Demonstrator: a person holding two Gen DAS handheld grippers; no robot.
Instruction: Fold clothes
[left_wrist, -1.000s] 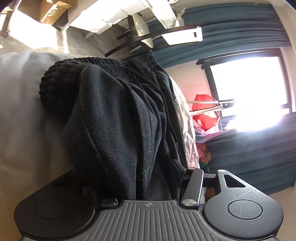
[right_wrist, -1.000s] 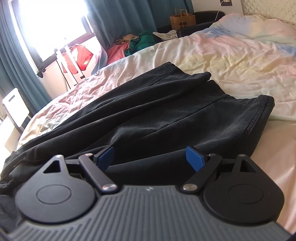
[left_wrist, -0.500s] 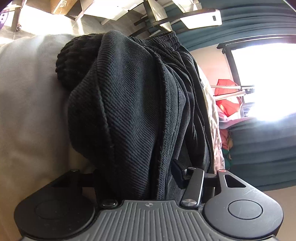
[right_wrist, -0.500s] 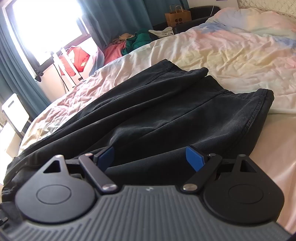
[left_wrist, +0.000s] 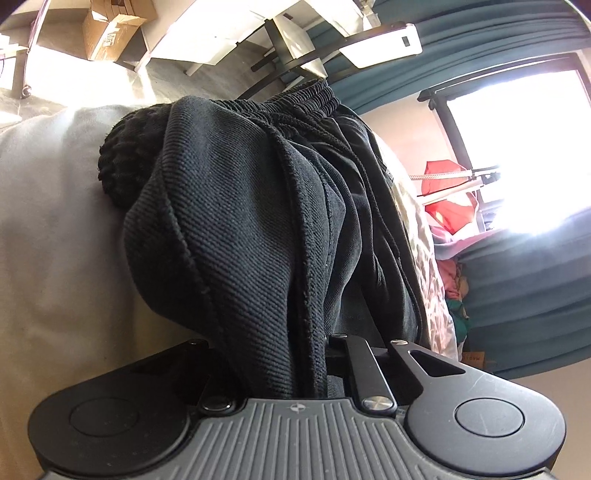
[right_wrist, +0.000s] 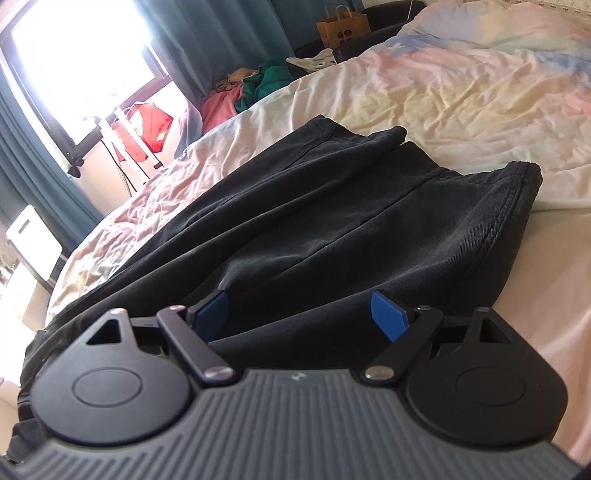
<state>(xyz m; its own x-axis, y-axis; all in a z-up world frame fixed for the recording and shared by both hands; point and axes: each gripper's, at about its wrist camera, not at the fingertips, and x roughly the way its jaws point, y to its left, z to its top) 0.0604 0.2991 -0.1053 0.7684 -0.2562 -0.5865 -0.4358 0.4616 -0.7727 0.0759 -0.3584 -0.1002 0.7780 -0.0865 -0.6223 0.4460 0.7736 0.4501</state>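
1. Left wrist view: your left tool (left_wrist: 295, 369) is clenched on a bunched fold of the black trousers (left_wrist: 258, 229), near their ribbed waistband (left_wrist: 303, 99). Keep this grip firm.
2. Right wrist view: your right tool (right_wrist: 301, 314) is released, just above the trousers lying on the bed (right_wrist: 461, 92). Pinch both layers together.

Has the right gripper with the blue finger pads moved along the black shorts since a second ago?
Yes. The right gripper has edged forward over the black shorts: their far hem and the brown paper bag sit slightly higher and larger in view.
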